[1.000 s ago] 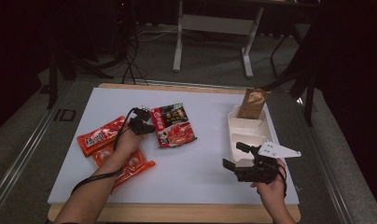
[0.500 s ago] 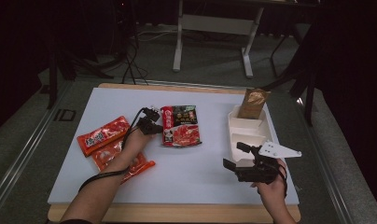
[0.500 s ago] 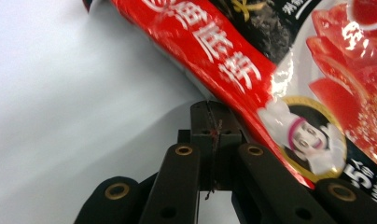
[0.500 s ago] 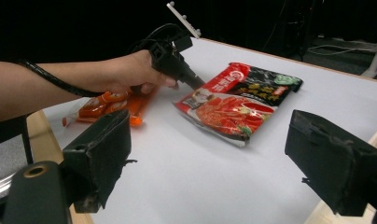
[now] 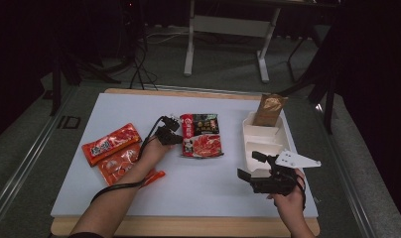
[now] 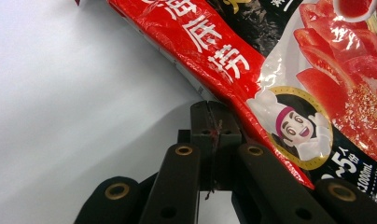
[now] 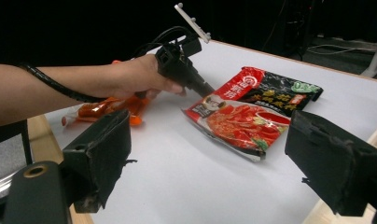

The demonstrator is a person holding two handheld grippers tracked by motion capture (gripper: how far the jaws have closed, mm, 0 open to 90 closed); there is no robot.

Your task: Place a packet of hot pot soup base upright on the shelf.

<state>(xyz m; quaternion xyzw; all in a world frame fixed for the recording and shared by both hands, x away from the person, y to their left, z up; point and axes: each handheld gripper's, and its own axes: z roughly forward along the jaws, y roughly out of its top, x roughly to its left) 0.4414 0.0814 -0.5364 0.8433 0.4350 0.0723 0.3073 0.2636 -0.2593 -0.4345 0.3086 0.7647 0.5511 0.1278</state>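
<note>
A red-and-black food packet (image 5: 202, 136) lies flat near the middle of the white table. My left gripper (image 5: 174, 139) is at the packet's left edge. In the left gripper view its jaws (image 6: 210, 116) are pressed together, with the packet's (image 6: 294, 93) red edge caught at their tips. The right gripper view shows that gripper (image 7: 203, 91) meeting the near corner of the packet (image 7: 252, 112). My right gripper (image 5: 249, 165) is held above the table's front right, beside the white tray. Its jaws (image 7: 217, 158) stand wide apart with nothing between them.
A white compartment tray (image 5: 260, 136) lies at the right, with a brown pouch (image 5: 270, 109) upright at its far end. Two orange-red packets (image 5: 111, 144) (image 5: 120, 166) lie at the left, under my left forearm. The table's wooden edge (image 5: 188, 225) runs along the front.
My left gripper has slid to the right across the table, and the red-and-black packet has moved right with it. The right gripper has stayed in place.
</note>
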